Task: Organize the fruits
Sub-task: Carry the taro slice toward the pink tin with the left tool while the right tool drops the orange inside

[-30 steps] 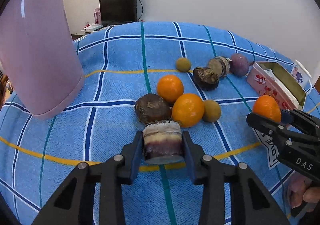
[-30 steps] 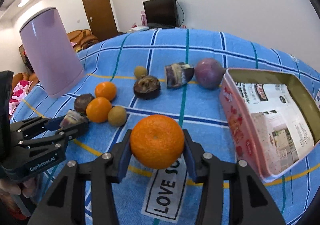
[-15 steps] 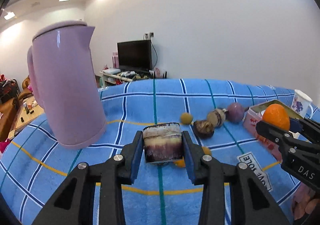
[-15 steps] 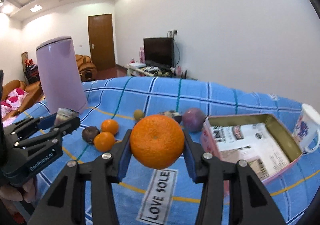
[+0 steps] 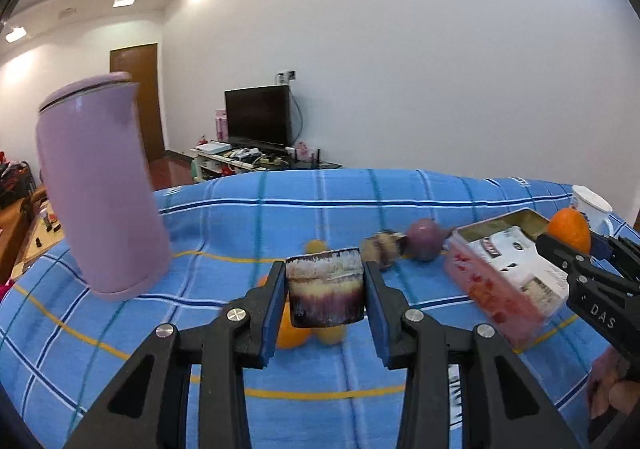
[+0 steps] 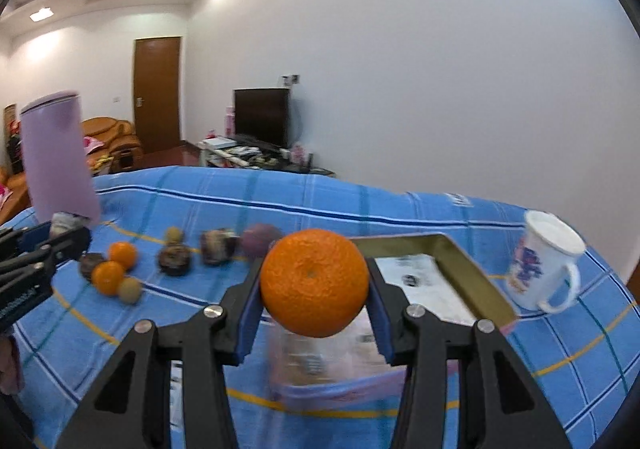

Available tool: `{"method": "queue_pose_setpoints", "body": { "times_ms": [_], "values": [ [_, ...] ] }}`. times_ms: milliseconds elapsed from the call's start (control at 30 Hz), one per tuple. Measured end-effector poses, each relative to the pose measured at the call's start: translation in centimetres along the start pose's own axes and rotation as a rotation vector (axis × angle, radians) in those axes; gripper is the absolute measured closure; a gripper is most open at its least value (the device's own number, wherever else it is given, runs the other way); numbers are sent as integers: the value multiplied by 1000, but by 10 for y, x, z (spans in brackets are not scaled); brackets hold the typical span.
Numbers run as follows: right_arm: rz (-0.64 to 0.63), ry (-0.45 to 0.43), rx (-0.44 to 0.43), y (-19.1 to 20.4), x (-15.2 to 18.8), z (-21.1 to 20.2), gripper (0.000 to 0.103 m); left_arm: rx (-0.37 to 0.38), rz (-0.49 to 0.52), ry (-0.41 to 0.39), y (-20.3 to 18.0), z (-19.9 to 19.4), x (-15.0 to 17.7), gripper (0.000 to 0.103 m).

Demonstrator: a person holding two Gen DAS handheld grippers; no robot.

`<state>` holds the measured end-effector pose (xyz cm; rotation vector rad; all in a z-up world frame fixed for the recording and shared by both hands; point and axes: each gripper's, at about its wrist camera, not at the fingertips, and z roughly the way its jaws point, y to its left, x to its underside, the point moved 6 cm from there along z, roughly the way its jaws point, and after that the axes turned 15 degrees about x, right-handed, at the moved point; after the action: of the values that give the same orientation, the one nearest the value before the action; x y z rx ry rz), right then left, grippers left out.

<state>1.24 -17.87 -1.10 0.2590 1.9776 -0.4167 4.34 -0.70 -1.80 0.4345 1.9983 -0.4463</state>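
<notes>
The left gripper [image 5: 325, 291] is clamped on a purple-and-cream cut chunk of fruit [image 5: 326, 291], held clear above the blue checked cloth [image 5: 240, 209]. The right gripper [image 6: 314, 283] pinches a whole orange [image 6: 314, 282] just over the near end of the open tin box [image 6: 460, 261]. Only the right wrist view shows the white mug [image 6: 540, 261] beside the tin and the row of loose fruit [image 6: 112, 273] on the cloth; the left wrist view hides most of that behind its chunk, but shows the lilac jug [image 5: 100, 189] whole
</notes>
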Motion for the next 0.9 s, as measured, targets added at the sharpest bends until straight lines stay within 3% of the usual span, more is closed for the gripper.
{"method": "queue_pose_setpoints", "body": {
  "times_ms": [533,900],
  "values": [
    [74,126,150,-113,18,61,53,135,84,28,-126,62,-26,63],
    [93,211,90,-126,26,80,53,139,99,156,-158,109,-7,63]
  ]
}}
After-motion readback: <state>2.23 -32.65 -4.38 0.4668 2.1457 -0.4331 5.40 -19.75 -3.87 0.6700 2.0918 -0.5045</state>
